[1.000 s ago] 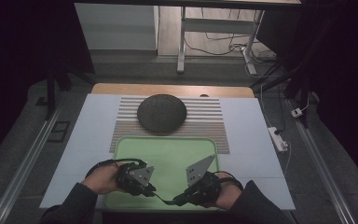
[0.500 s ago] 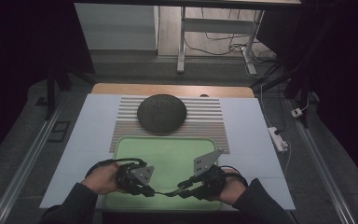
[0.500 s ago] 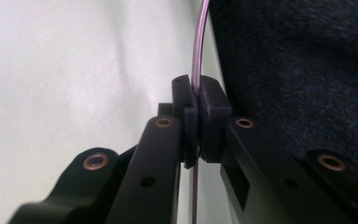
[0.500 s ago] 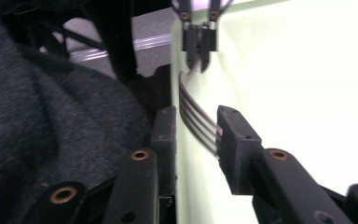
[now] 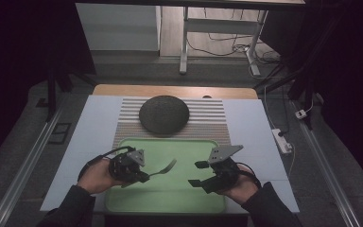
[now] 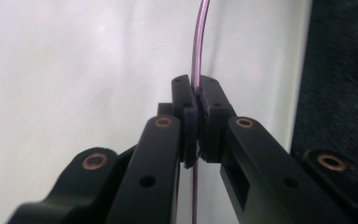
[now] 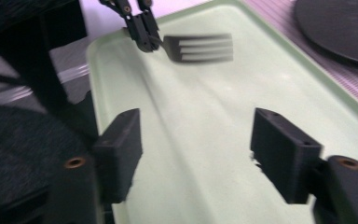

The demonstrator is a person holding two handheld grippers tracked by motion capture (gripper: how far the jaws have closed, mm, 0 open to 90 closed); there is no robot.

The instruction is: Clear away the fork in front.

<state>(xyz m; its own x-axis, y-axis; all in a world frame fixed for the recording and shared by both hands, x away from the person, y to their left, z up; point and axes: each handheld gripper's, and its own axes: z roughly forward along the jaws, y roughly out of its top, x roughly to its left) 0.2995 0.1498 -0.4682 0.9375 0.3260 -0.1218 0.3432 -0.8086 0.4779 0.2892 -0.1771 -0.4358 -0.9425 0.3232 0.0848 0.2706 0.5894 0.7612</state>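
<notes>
While the left gripper [image 5: 144, 177] stays clamped on the fork [image 5: 163, 170] by its handle, holding it just above the green tray [image 5: 170, 203], the right gripper [image 5: 194, 174] has just been opening, its jaws now apart with nothing between them. This looks like a handover just finished. The next move likely calls for carrying the fork toward the dark plate [image 5: 164, 114] beyond the tray's far rim; open tray lies between the grippers, and the desk [image 5: 92, 127] is free to either side.
</notes>
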